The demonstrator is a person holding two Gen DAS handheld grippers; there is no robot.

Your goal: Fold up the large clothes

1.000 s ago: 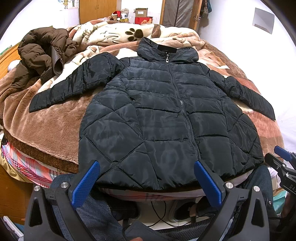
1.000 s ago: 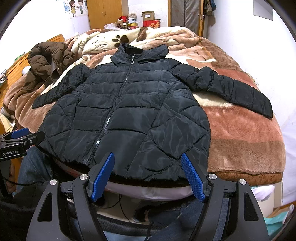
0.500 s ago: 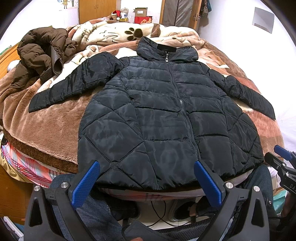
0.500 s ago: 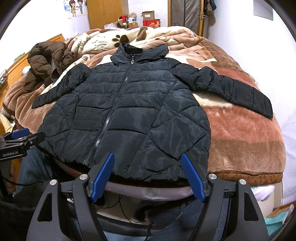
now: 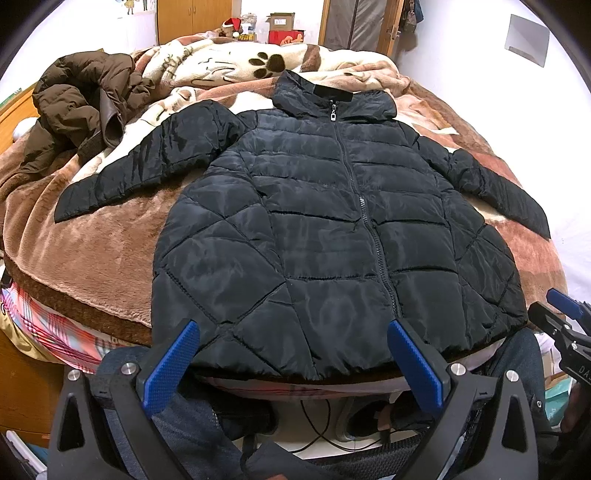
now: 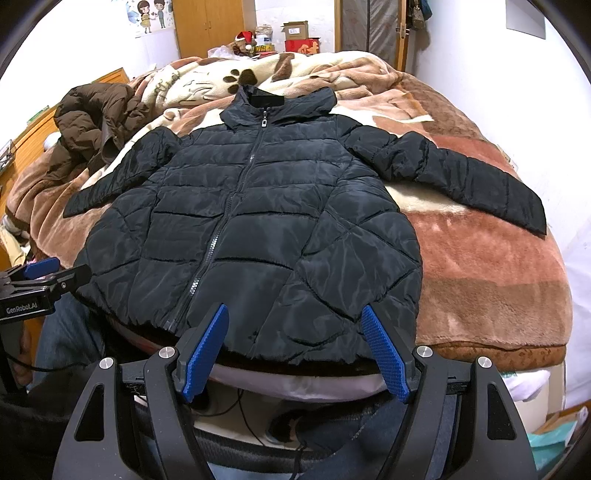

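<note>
left wrist: low at bed [image 5: 92, 258] foot, facing headward, near jacket [image 5: 314, 240] hem | right wrist: same, further right | shared: jacket, bed

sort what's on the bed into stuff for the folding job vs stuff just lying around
For the job:
- black puffer jacket, spread flat, zipped, sleeves out
- left gripper, open
- right gripper, open

Just lying about:
- brown coat, bunched up
- paw-print blanket
- cardboard box

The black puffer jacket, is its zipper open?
No, the black puffer jacket is closed: its zipper runs shut from the hem up to the pull at the collar.
</note>
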